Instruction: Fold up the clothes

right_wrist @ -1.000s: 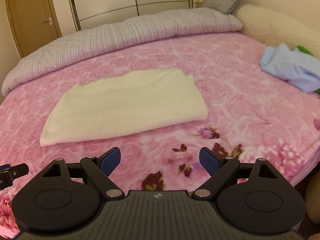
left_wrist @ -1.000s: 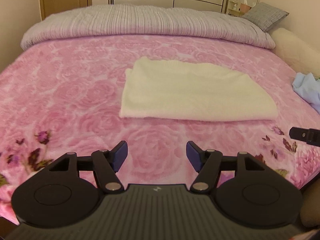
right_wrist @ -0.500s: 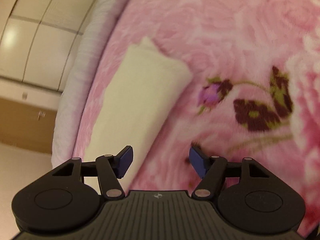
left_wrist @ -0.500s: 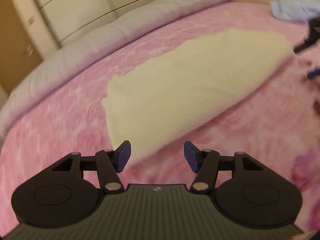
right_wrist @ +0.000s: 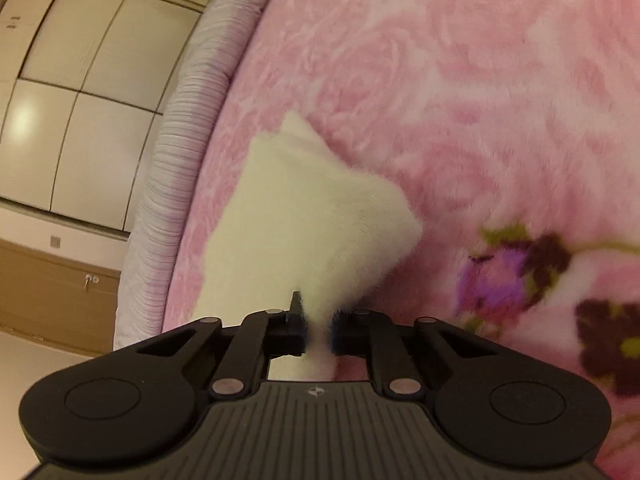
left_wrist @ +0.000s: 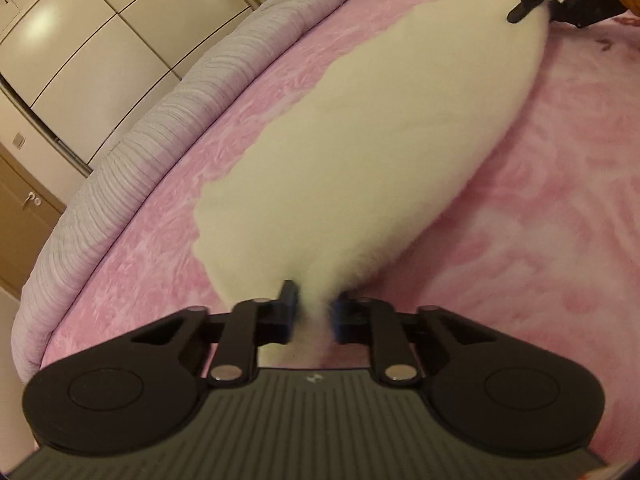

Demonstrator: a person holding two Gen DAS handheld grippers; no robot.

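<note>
Hand-held grippers (left_wrist: 313, 312) (right_wrist: 318, 330) clamped on sweater (left_wrist: 360, 152)

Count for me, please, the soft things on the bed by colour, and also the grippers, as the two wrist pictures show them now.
Cream: 1, the folded garment
Pink: 1, the floral blanket
Grey-lilac: 1, the ribbed duvet
Black grippers: 2, the left gripper and the right gripper, each shut on a near corner of the garment
Total: 5

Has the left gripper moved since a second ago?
Yes. The left gripper went forward and down to the cream garment's near edge, its fingers just closing on it.
</note>
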